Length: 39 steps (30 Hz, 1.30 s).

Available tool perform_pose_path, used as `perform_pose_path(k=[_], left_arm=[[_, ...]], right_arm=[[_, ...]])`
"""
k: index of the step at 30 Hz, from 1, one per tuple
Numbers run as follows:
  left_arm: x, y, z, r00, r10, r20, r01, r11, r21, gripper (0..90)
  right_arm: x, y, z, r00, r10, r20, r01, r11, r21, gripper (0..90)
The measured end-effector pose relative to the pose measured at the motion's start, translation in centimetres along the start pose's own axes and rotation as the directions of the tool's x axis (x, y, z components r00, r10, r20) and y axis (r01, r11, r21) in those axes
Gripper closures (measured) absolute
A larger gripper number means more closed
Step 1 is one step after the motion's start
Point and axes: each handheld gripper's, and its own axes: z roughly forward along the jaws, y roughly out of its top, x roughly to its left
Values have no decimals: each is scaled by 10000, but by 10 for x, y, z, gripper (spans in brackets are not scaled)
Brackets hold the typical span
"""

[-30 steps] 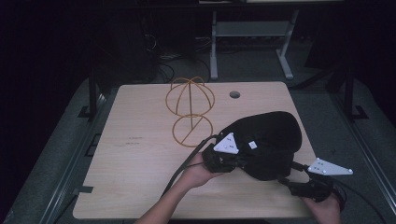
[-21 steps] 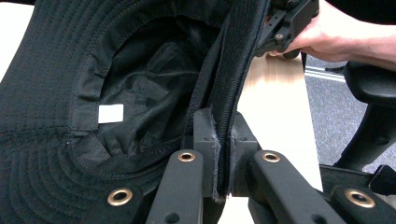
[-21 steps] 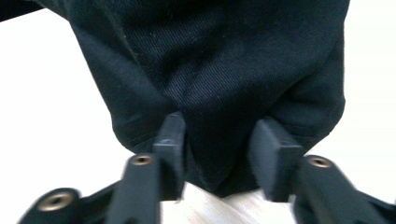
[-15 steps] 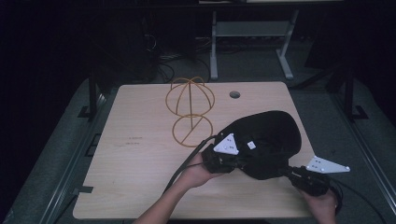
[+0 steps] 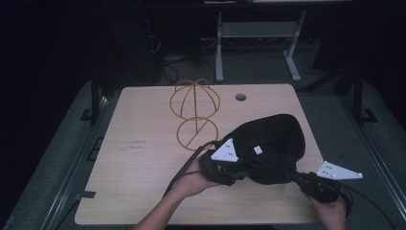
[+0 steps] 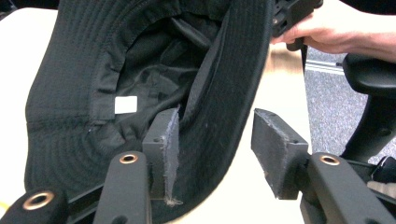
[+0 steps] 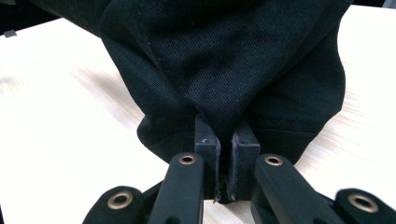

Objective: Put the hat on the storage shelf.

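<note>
Hat: the black hat [image 5: 268, 146] lies on the right half of the tabletop [image 5: 143, 158], near your edge, opening turned up toward your left hand.

Right tool: your right tool [image 7: 227, 154] is pressed together on a fold of the hat's cloth, at the hat's near right side. It has just been closing, and the cloth is pinched between the jaws.

Left tool: your left tool [image 6: 215, 140] is spread about halfway. Its jaws have just been opening. The hat's brim [image 6: 229, 93] hangs in the gap; one pad is right against it, the other stands clear, so nothing is squeezed.

Which way: the hat stretches across, from your left tool to your right tool. The right one alone holds it now.

Stand: the gold wire stand [image 5: 195, 112] is up and to the left of the hat, well apart, nearer your left hand.

Open room: the left half of the tabletop is bare. The near edge and the right edge are close to the hat, so I think you should lift and go left and away.
</note>
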Motion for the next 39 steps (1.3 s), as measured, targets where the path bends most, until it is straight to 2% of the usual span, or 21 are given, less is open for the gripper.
perform_pose_path(k=[5,14,21,28,33,39], left_arm=[[-5,-8,-17,9999,10,-141,-12,9999,-103,493],[-4,-32,-42,9978,-352,-557,337,9990,-283,478],[3,-54,-55,9920,-880,-910,843,9955,-440,472],[8,-73,-61,9847,-1263,-1204,1220,9916,-426,468],[9,-84,-66,9795,-1496,-1352,1436,9882,-529,466],[11,-96,-73,9729,-1722,-1543,1652,9846,-572,465]], right_arm=[[1,1,-2,9997,203,-122,-204,9997,-101,849],[1,6,-8,9982,524,-285,-537,9975,-459,851],[-1,18,-15,9976,633,-276,-651,9956,-675,856],[-3,32,-21,9985,520,-197,-535,9949,-859,860],[-7,39,-26,9966,759,-325,-792,9896,-1201,860],[-8,47,-30,9955,866,-391,-910,9875,-1284,860]])
